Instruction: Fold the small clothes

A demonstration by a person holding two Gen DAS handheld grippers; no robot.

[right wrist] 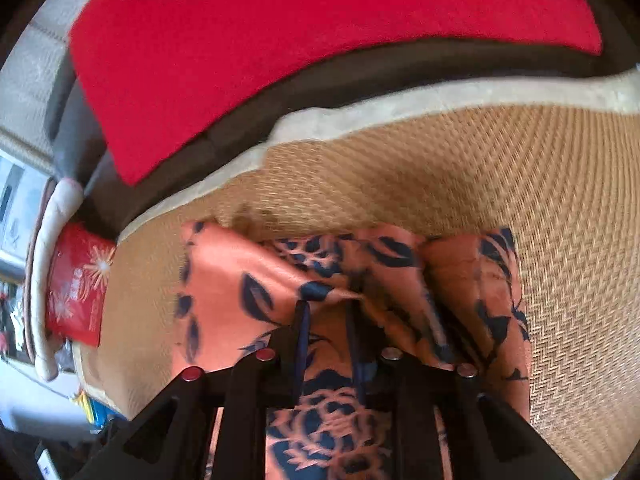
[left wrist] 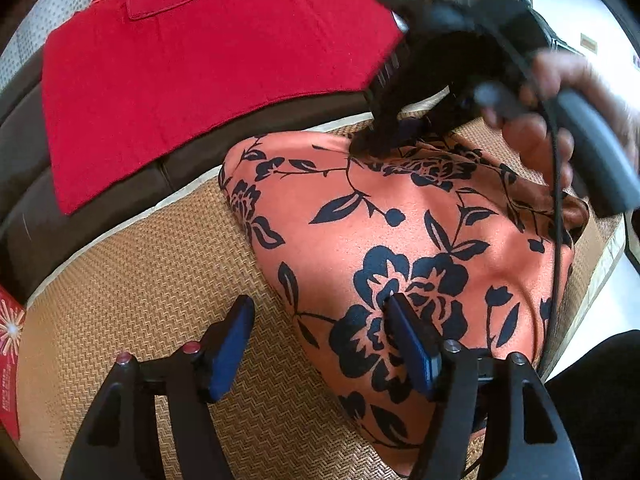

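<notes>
- Cloth [left wrist: 404, 216] is what the task is about: it is orange-pink with big dark blue flowers, leaves and thin stems printed all over it.
- It lies on a woven straw-colored mat [left wrist: 152, 280] with a zigzag pattern, toward the right side of the mat in the left wrist view.
- Its near part looks smooth and flat, and its far edge is bunched up and wrinkled where it is being lifted.
- The left gripper [left wrist: 316, 344] has its two blue-padded fingers wide apart and holds nothing. One finger sits over the bare mat and the other over a big blue flower on the cloth.
- The right gripper [right wrist: 328, 312] has its fingers close together, pinching a fold of the cloth between them. The picture is blurry there.
- In the left wrist view, the right gripper's tip meets the far edge of the cloth, and a hand [left wrist: 560, 92] holds its handle.
- A red garment [left wrist: 192, 68] with a pocket is spread flat on a dark brown cushion [left wrist: 24, 140] behind the mat, apart from the flowered cloth.
- A red packet [right wrist: 80, 280] with white sparkles lies at the left edge of the mat.
</notes>
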